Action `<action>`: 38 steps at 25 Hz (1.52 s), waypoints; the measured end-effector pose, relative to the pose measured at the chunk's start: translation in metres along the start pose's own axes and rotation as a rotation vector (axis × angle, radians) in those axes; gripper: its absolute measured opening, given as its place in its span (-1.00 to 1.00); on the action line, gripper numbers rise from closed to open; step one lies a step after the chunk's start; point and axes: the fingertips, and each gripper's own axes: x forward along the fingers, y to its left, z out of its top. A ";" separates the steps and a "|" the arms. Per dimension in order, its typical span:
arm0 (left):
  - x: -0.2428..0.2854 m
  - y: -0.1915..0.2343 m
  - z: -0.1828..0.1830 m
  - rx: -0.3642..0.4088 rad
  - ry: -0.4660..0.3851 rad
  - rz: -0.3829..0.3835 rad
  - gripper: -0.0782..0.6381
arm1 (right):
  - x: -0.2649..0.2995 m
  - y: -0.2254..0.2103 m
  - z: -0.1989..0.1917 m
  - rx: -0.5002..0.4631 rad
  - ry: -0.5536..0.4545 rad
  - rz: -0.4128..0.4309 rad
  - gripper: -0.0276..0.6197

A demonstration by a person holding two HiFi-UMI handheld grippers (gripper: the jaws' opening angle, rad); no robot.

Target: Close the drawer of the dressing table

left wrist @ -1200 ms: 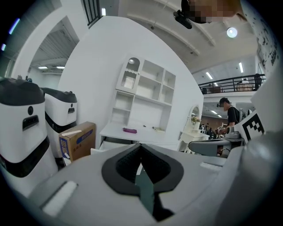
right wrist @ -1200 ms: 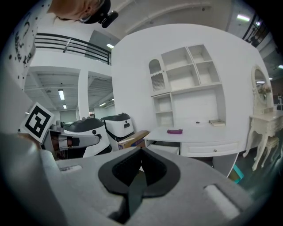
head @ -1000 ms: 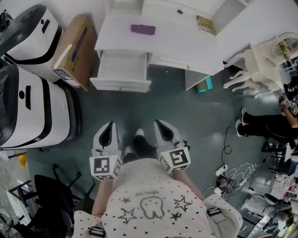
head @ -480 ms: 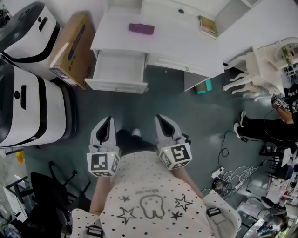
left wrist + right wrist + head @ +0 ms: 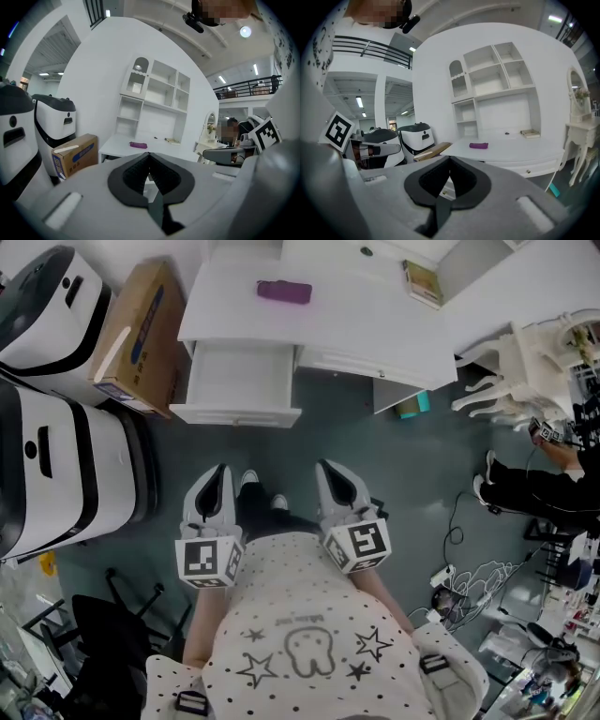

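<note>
While drawer (image 5: 239,381) is standing pulled out at left end of white surface (image 5: 356,324), well apart from both tongs, approach step is going on. Left tongs (image 5: 220,470) and right tongs (image 5: 328,467) are both sitting fully closed, gripping nothing.

Advice: be keeping closed tips level, meeting drawer front near middle, pushing straight toward far side so drawer is not jamming.

Against one second ago: tongs are appearing closer to drawer front; shoes (image 5: 248,480) are showing further ahead; drawer is remaining equally open.
</note>
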 end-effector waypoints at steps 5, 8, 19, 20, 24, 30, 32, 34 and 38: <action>0.025 0.020 0.016 0.003 0.016 -0.028 -0.79 | 0.028 -0.004 0.019 0.000 -0.015 -0.047 -0.91; 0.038 0.031 0.024 0.010 0.026 -0.046 -0.80 | 0.043 -0.006 0.028 0.011 -0.023 -0.070 -0.91; 0.073 0.063 0.032 0.025 0.060 -0.110 -0.79 | 0.082 -0.006 0.031 0.055 -0.032 -0.137 -0.91; 0.075 0.065 0.031 0.025 0.066 -0.114 -0.80 | 0.085 -0.005 0.030 0.060 -0.029 -0.140 -0.91; 0.080 0.071 0.028 0.028 0.084 -0.110 -0.80 | 0.090 -0.007 0.027 0.067 -0.016 -0.143 -0.91; 0.088 0.071 0.025 0.014 0.096 -0.077 -0.80 | 0.097 -0.018 0.028 0.069 -0.006 -0.129 -0.91; 0.092 0.069 0.026 0.009 0.096 -0.065 -0.80 | 0.101 -0.023 0.030 0.067 -0.001 -0.115 -0.91; 0.098 0.066 0.029 -0.001 0.091 -0.046 -0.80 | 0.106 -0.032 0.034 0.070 0.003 -0.103 -0.91; 0.109 0.055 0.037 -0.014 0.068 -0.029 -0.80 | 0.111 -0.051 0.046 0.064 -0.007 -0.085 -0.91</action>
